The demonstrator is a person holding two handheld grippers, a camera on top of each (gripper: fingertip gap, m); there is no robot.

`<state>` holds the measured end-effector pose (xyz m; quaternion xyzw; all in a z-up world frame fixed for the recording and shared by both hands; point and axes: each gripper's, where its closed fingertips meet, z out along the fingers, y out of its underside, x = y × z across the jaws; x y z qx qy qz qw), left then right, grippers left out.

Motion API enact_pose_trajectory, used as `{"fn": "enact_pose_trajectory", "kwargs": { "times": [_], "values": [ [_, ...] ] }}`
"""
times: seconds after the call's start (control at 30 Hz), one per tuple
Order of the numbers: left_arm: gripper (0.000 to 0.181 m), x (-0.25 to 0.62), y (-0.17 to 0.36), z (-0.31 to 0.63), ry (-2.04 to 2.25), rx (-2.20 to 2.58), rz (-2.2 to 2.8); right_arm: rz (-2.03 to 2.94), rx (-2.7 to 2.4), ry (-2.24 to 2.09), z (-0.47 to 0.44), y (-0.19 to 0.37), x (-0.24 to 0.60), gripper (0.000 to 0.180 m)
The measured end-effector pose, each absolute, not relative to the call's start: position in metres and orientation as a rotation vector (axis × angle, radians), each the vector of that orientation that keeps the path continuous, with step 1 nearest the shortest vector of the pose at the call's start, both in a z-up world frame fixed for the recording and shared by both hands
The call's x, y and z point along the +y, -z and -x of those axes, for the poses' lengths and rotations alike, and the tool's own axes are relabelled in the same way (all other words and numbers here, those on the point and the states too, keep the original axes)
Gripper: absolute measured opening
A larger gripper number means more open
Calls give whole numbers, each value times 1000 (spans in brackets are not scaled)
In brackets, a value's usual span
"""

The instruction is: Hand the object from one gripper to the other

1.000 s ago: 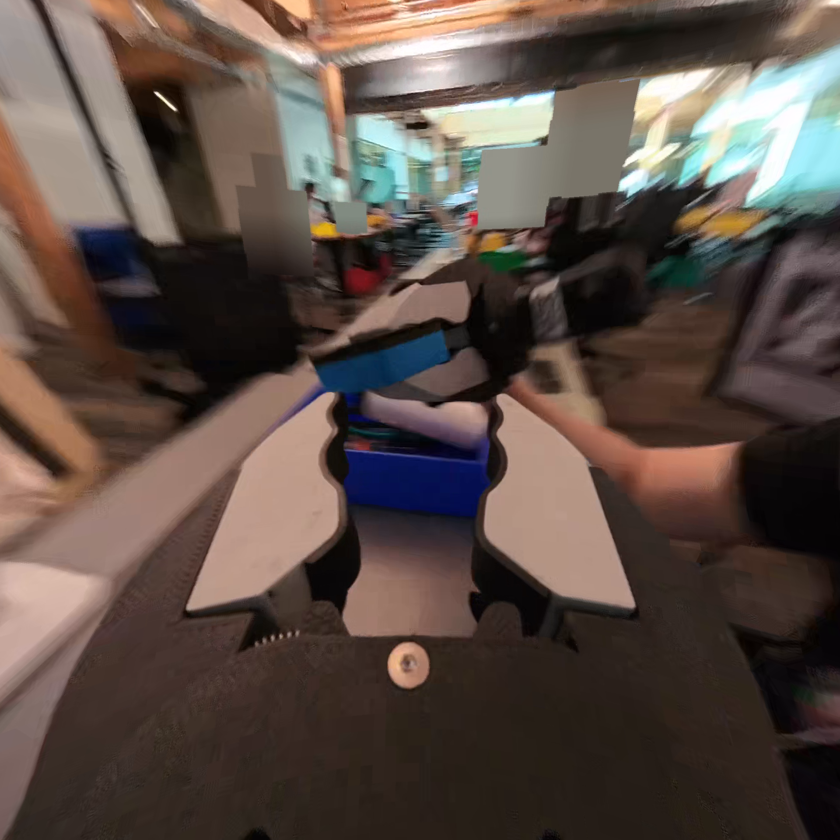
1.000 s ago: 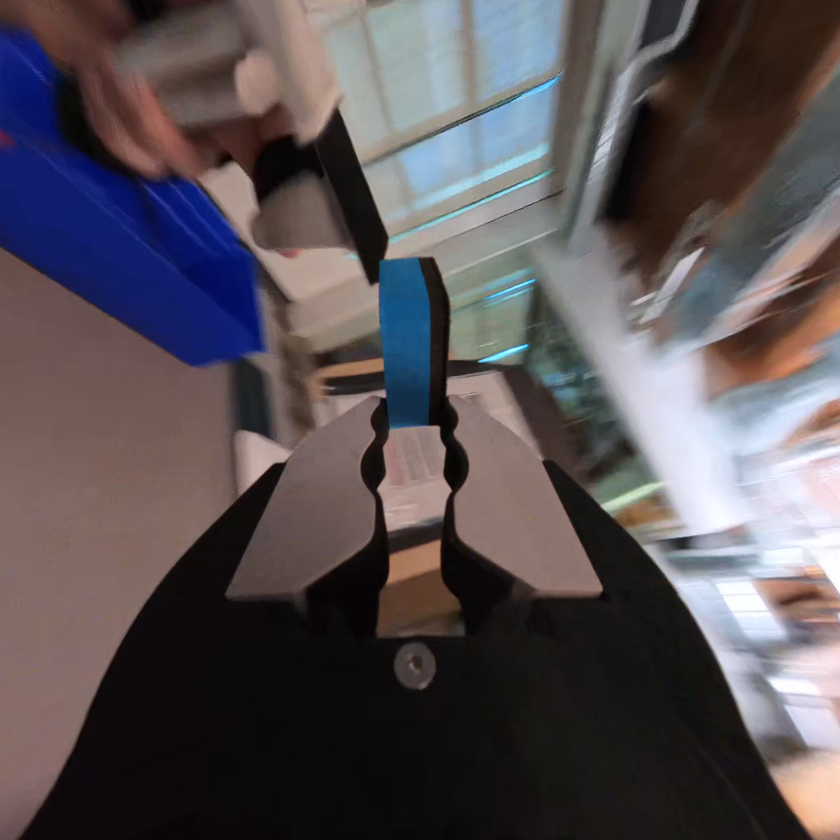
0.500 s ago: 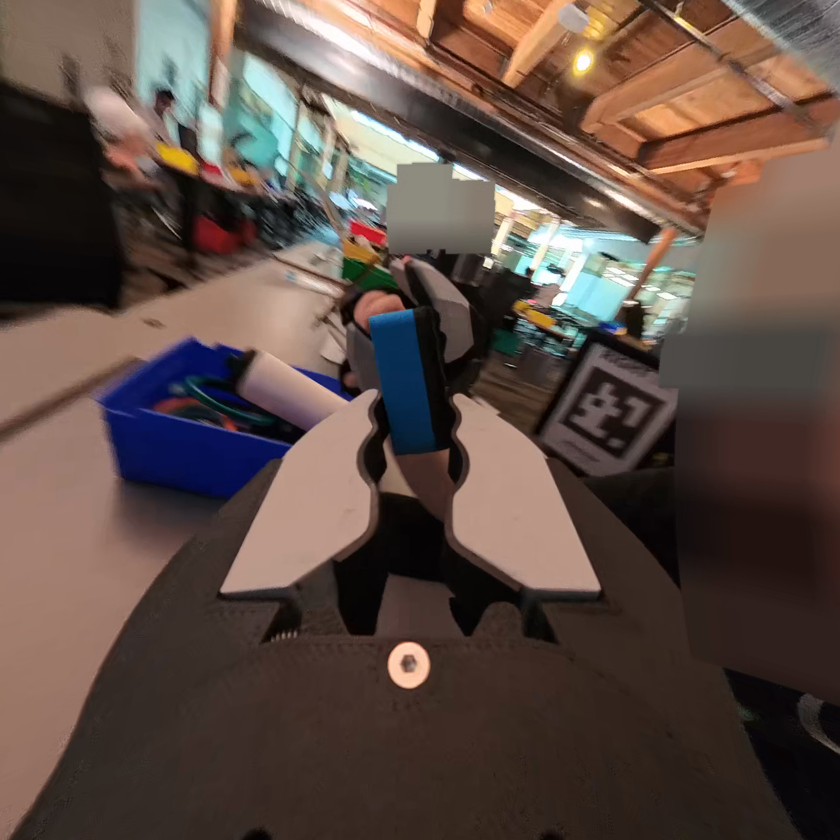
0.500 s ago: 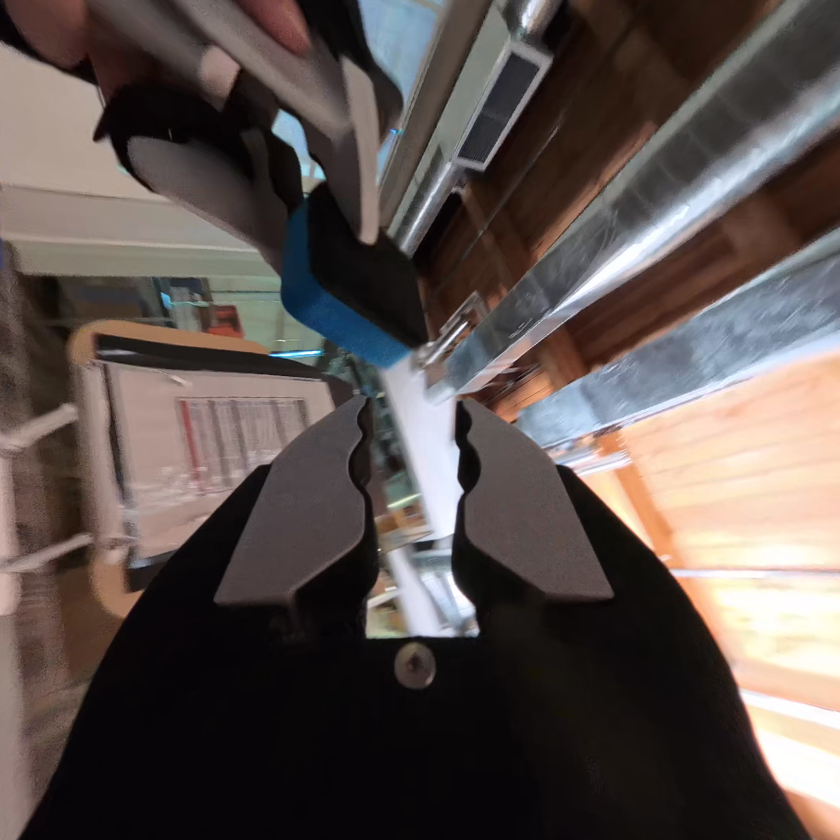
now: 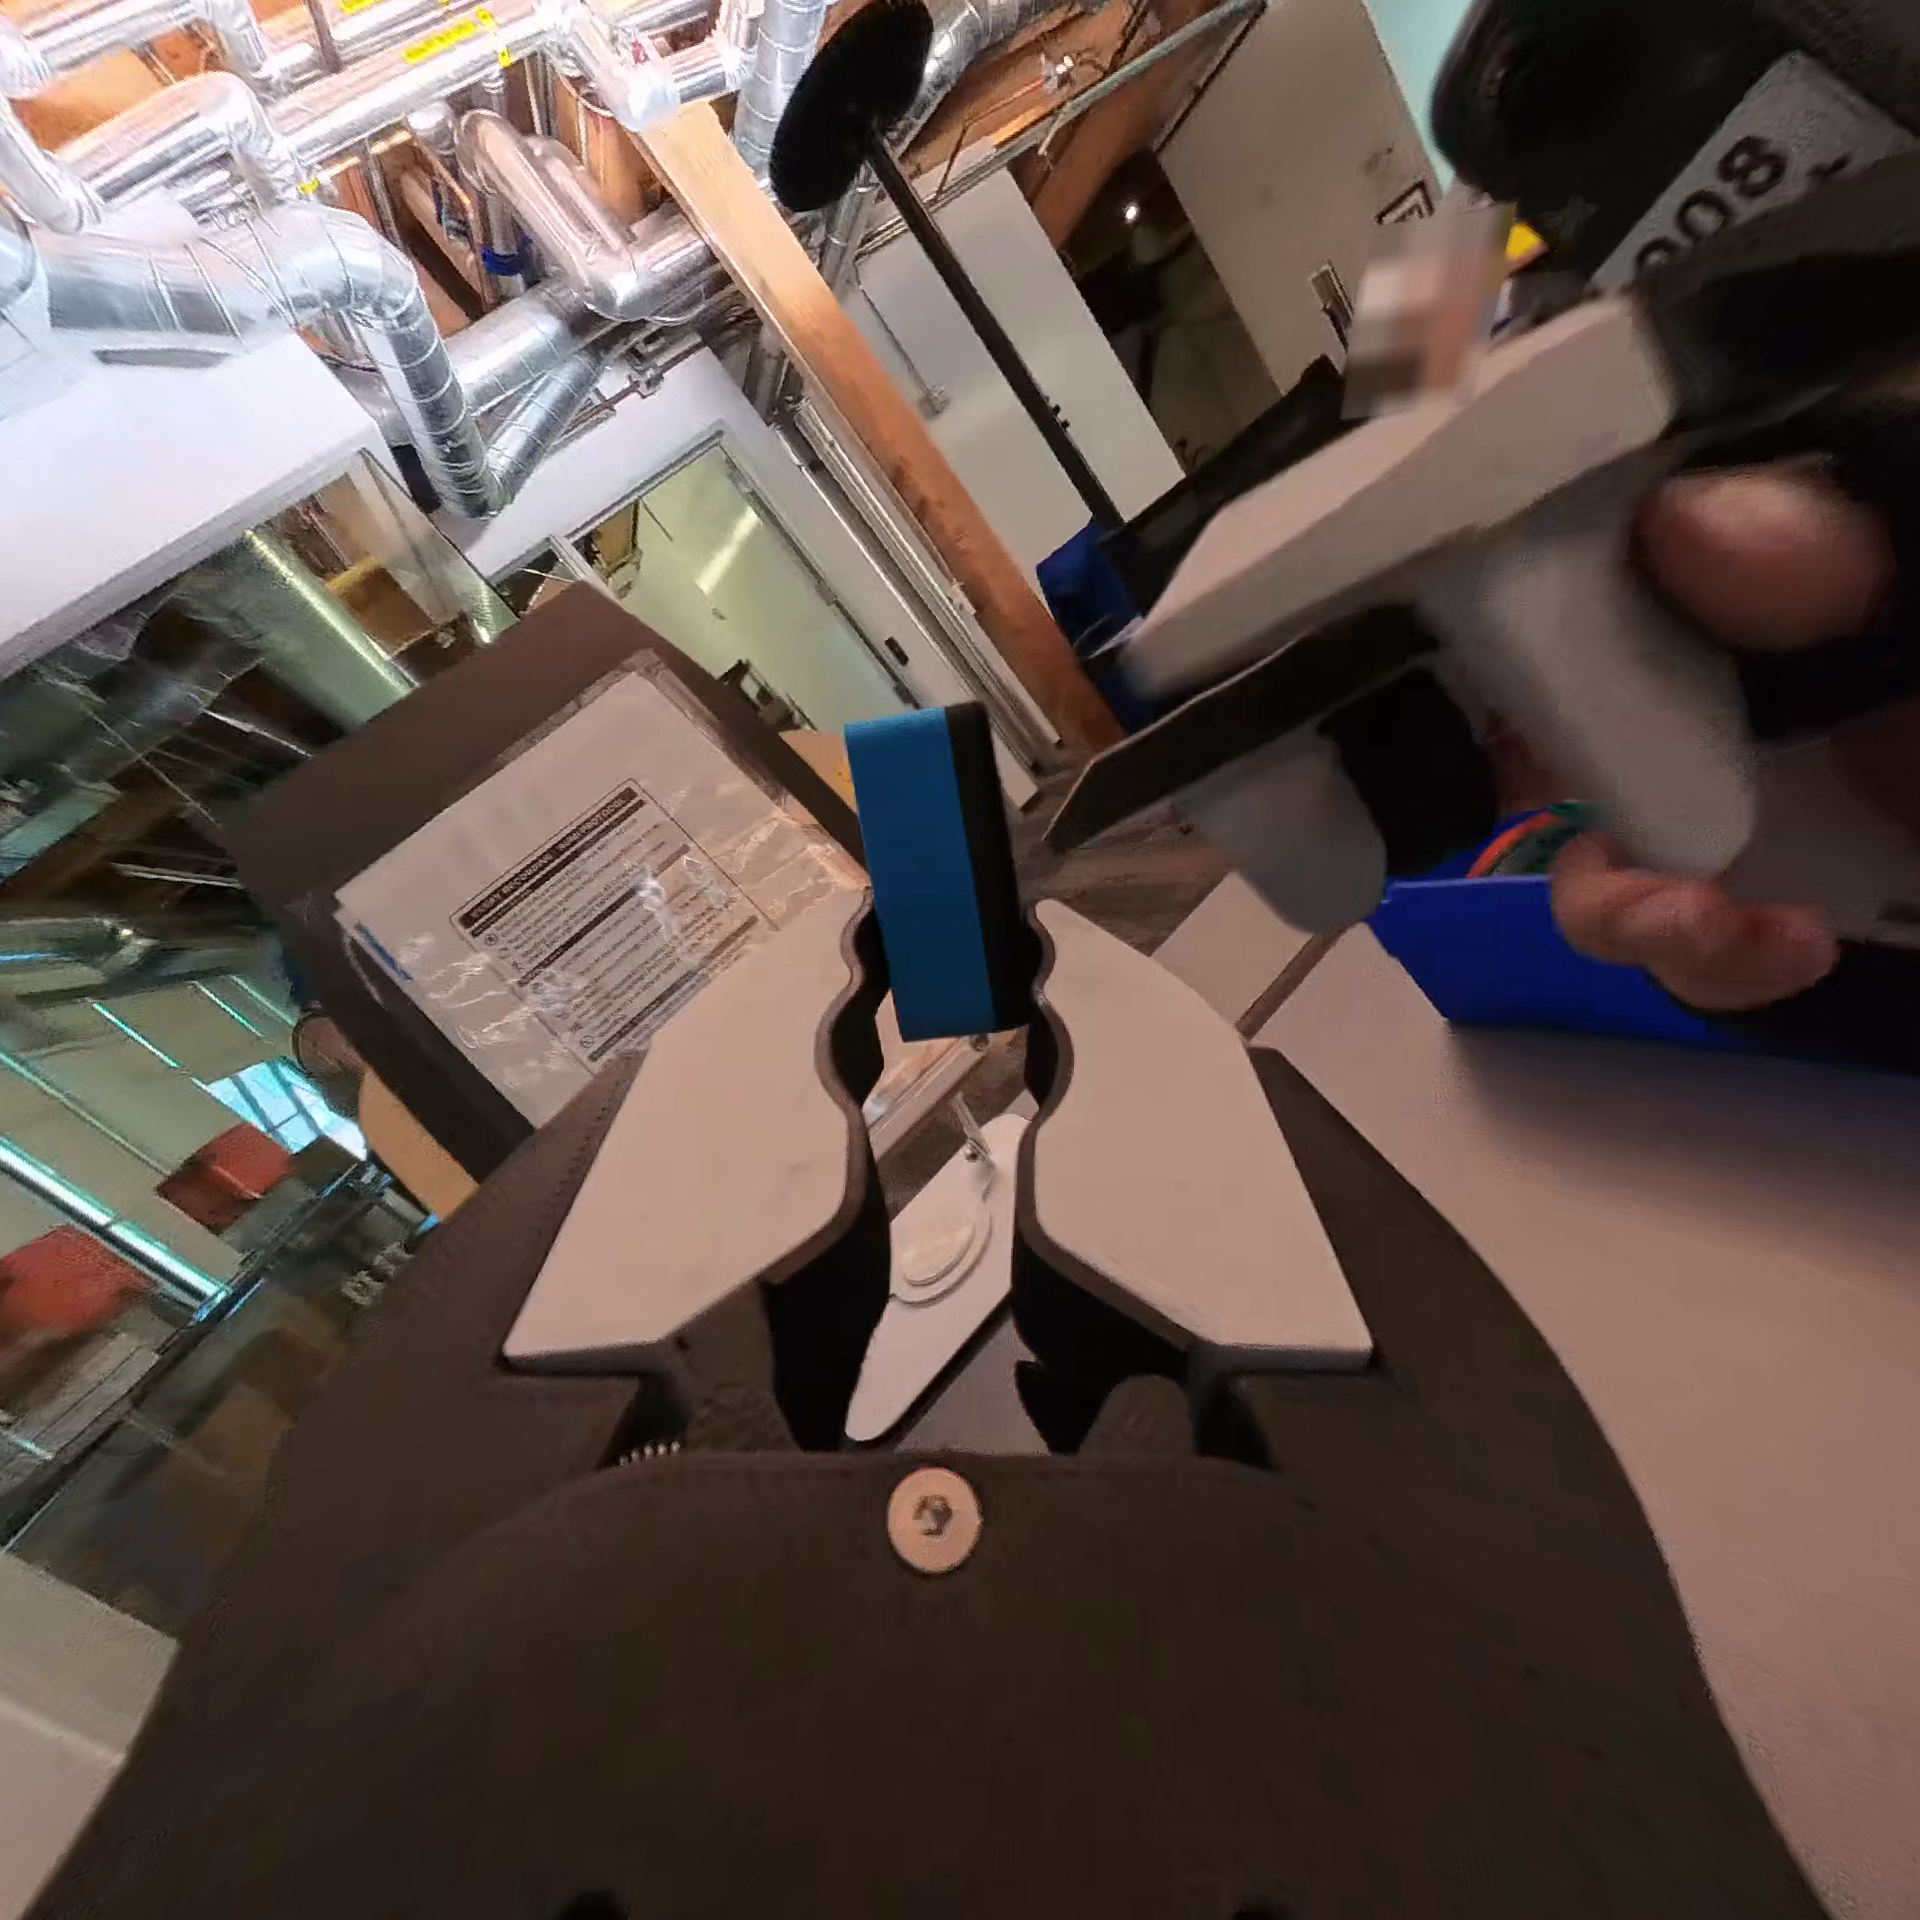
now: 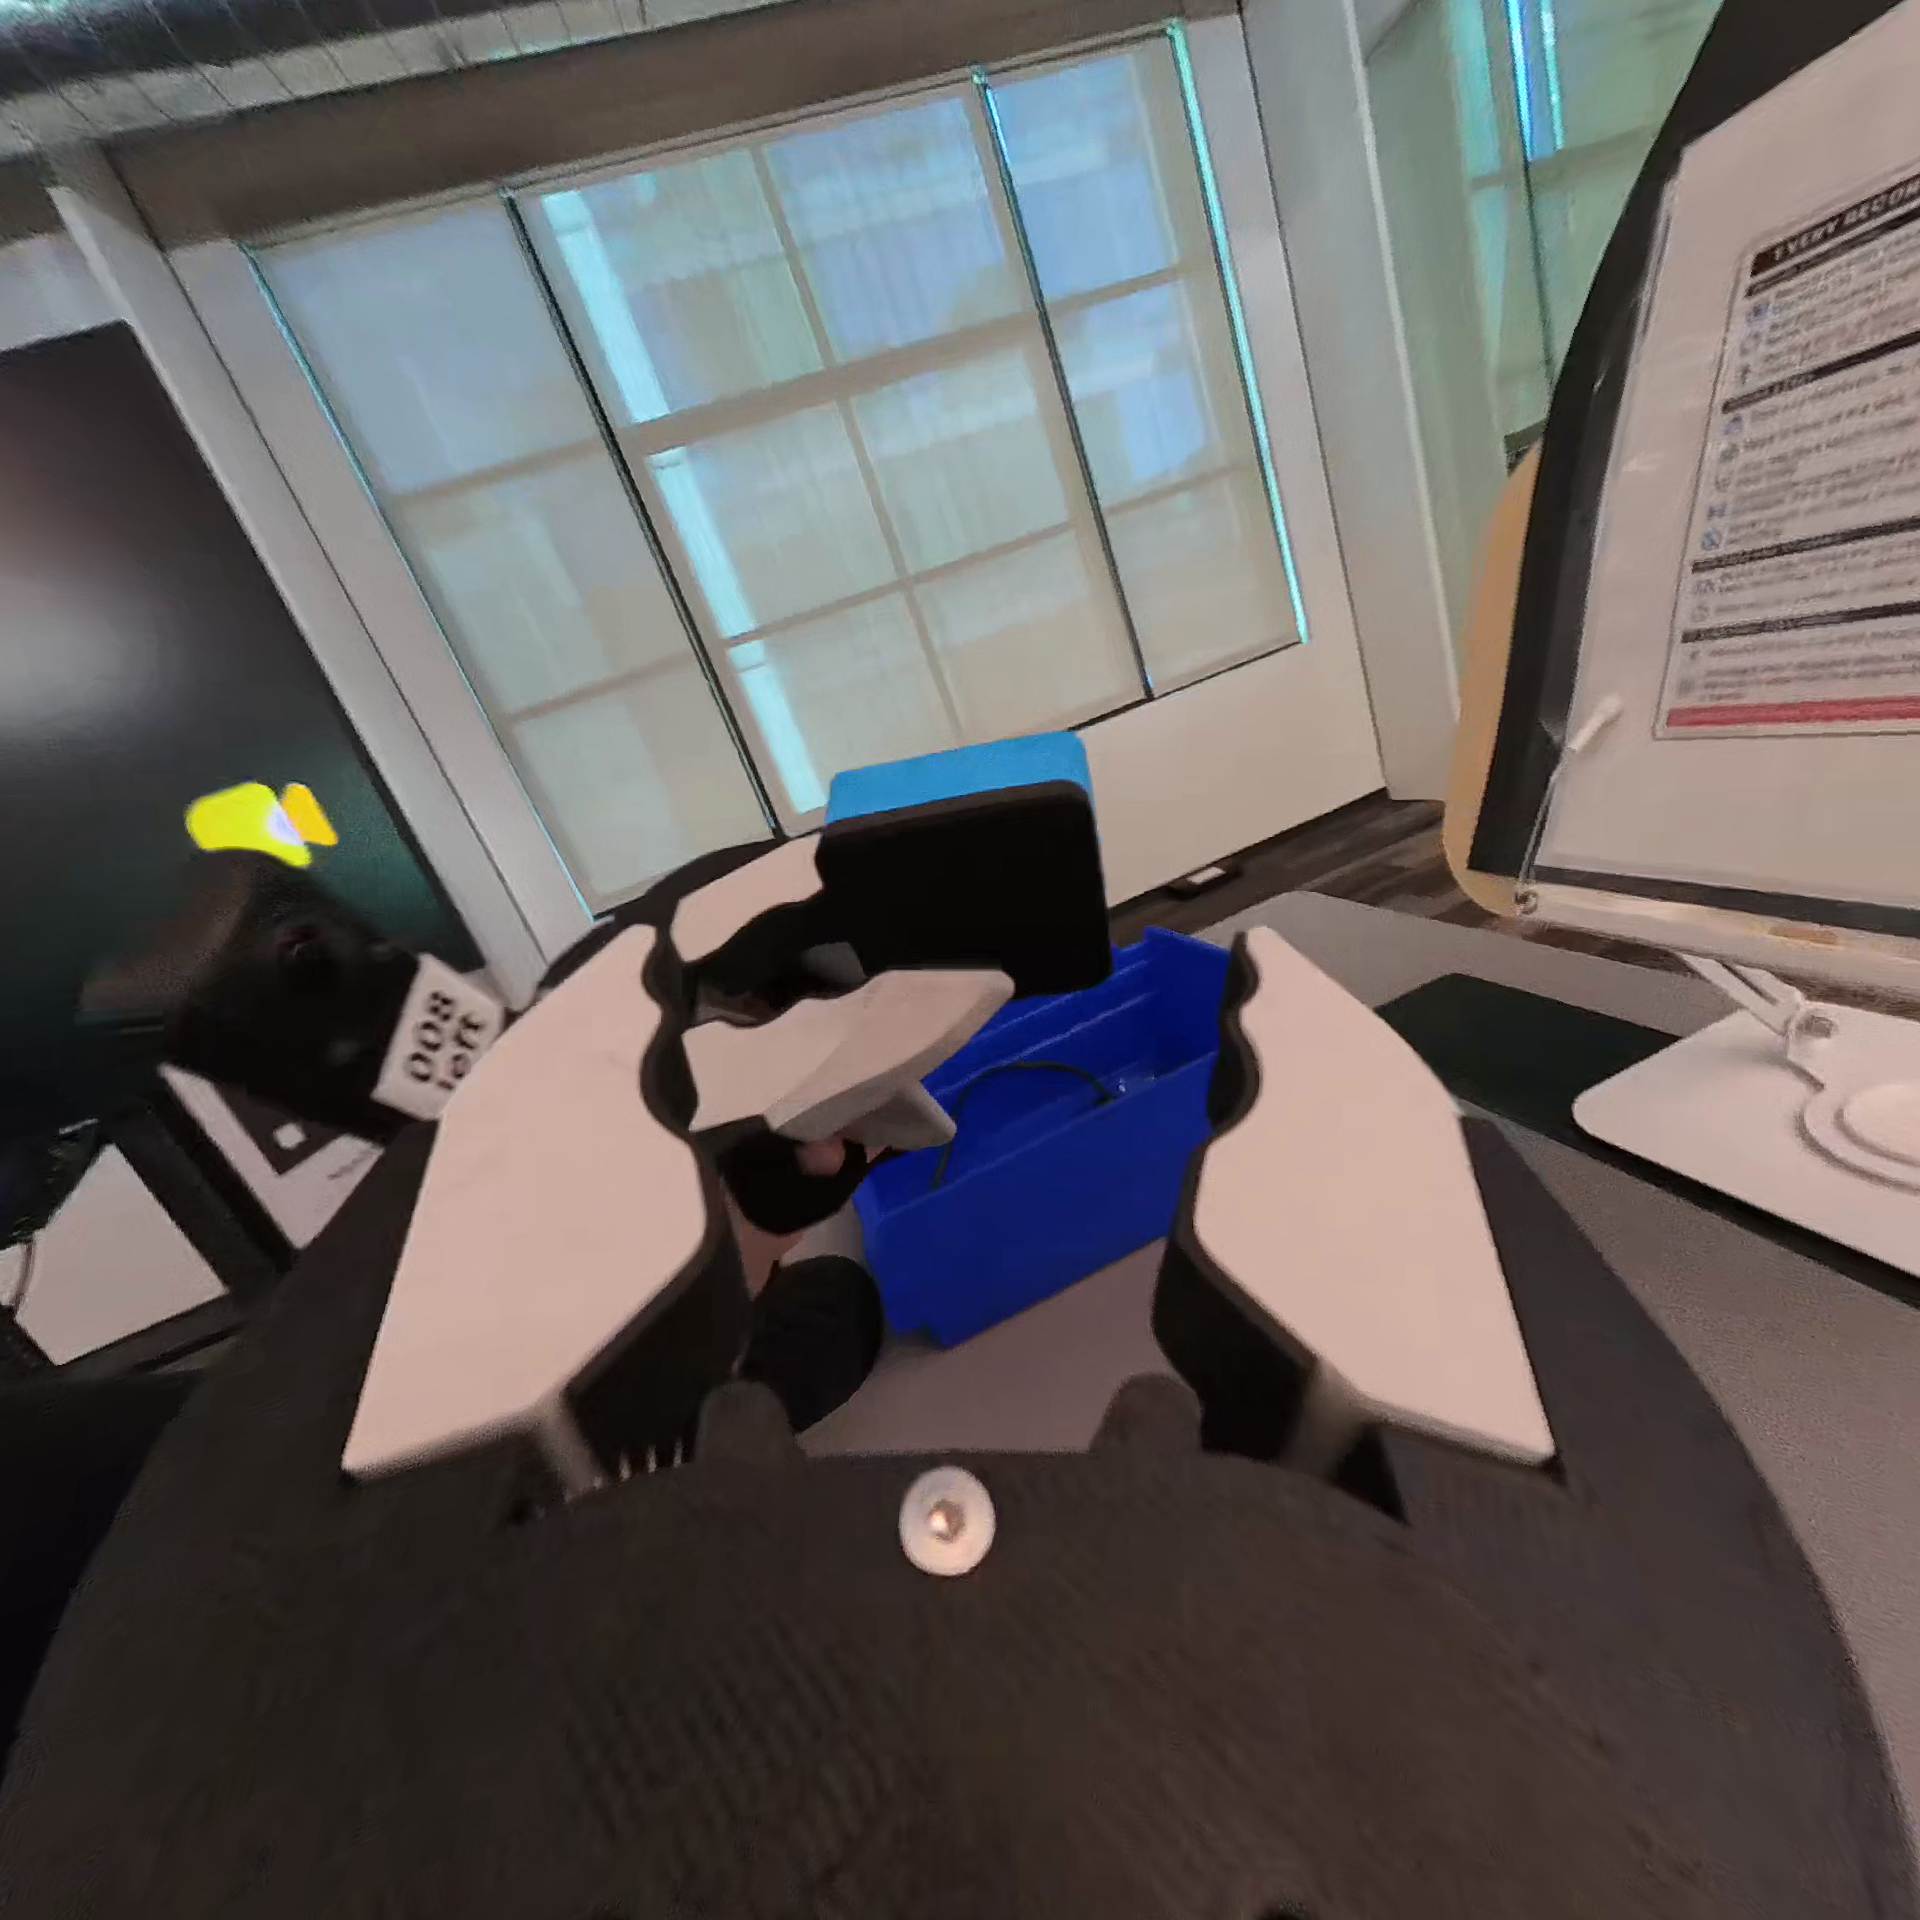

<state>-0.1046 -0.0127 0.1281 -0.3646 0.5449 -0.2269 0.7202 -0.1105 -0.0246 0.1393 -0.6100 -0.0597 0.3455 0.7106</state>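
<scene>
Above the blue bin (image 6: 1039, 1174), my left gripper (image 5: 951, 971) clamps the pad (image 5: 935, 883) upright; right gripper (image 6: 940, 997) gapes empty beside it.

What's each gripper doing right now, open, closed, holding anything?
Left gripper: closed on the blue and black block, pinched at its lower end.
Right gripper: open, holding nothing.

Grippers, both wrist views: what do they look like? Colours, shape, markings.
Both match: left gripper and right gripper have a black ribbed printed body, a silver centre screw, and two flat pale grey fingers with black wavy inner edges. The left one's body carries a white printed tag. The hand gripping it wears a black fingerless glove.
</scene>
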Motion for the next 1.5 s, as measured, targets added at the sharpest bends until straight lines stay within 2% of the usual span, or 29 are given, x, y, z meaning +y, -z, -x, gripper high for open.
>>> {"fn": "enact_pose_trajectory", "kwargs": {
  "times": [0.07,0.1,0.13,0.2,0.33,0.43,0.5,0.63,0.73,0.87,1.03,1.2,1.3,1.5],
  "values": [
    [23,-20,-119,97,508,1247,797,1373,-121,-690,112,-130,-17,96],
    [23,-24,-113,94,514,1273,794,1365,-109,-638,107,-128,-15,81],
    [23,-26,-111,91,525,1280,792,1358,-128,-601,104,-127,-17,56],
    [25,-30,-110,90,541,1272,784,1378,-175,-598,97,-130,-19,56],
    [43,-21,-118,97,543,1273,865,1596,-228,-406,30,-134,-42,57],
    [44,-20,-122,105,673,1332,962,2039,-99,-21,-68,-73,-77,57],
    [43,-17,-122,111,728,1361,1021,2216,38,82,-121,-34,-96,57],
    [43,-6,-125,119,721,1370,1062,2376,137,-34,-154,27,-93,57],
    [42,-3,-124,124,706,1387,1079,2514,100,75,-170,67,-87,58],
    [43,9,-120,130,641,1403,1133,2574,53,217,-177,82,-78,64],
    [53,47,-121,153,575,1360,1268,2465,-30,461,-183,41,-80,72],
    [55,101,-115,187,435,1273,1432,1987,-190,982,-176,-64,-73,78],
    [54,132,-102,206,351,1226,1554,1672,-41,1168,-161,-128,-86,72],
    [55,174,-61,241,216,1192,1828,1486,143,1210,-135,-170,-110,67]
  ]
}}
